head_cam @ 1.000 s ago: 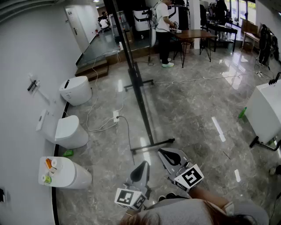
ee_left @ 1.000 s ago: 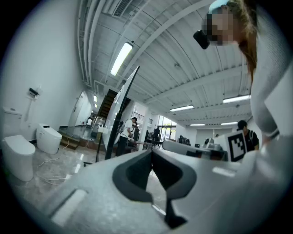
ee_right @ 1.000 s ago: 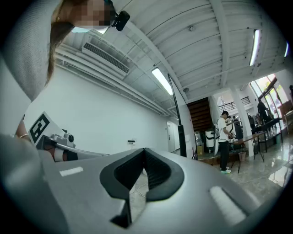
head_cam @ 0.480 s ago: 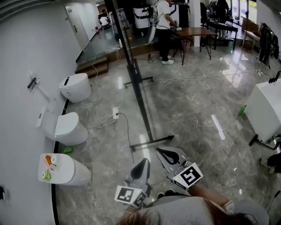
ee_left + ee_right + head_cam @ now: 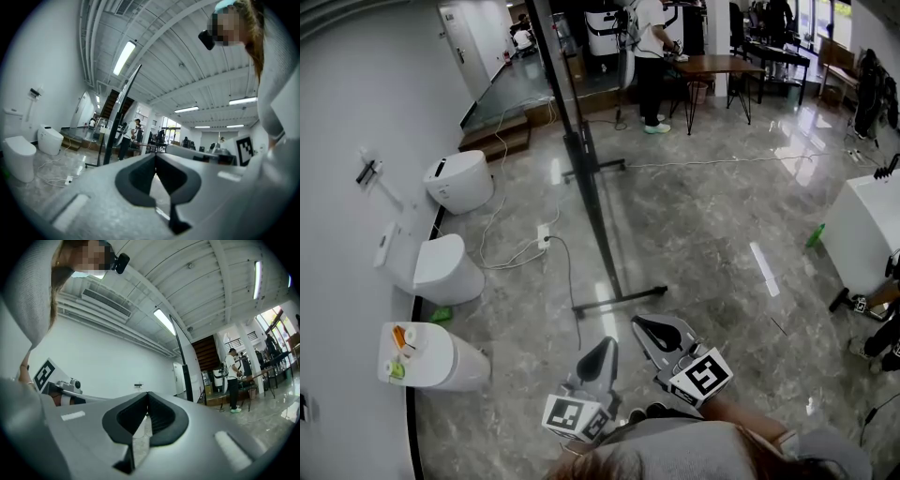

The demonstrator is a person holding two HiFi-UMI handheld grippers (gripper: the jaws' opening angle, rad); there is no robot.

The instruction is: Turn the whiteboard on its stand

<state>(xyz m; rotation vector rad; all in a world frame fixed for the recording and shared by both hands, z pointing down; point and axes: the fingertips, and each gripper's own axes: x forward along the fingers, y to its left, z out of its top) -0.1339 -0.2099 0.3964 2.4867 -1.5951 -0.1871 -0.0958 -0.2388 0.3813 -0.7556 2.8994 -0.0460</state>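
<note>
Polished floor [image 5: 703,234]: whiteboard [image 5: 555,75] edge-on at 12 o'clock, nearer right gripper [image 5: 649,328] than left gripper [image 5: 605,352]; both closed, empty.

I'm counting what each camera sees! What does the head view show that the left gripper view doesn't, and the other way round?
Only the head view: the nearest toilet with small things on top, and a white cabinet. Only the left gripper view: a ceiling lamp and the head camera. Both: the whiteboard, edge-on, and a person at a table.
</note>
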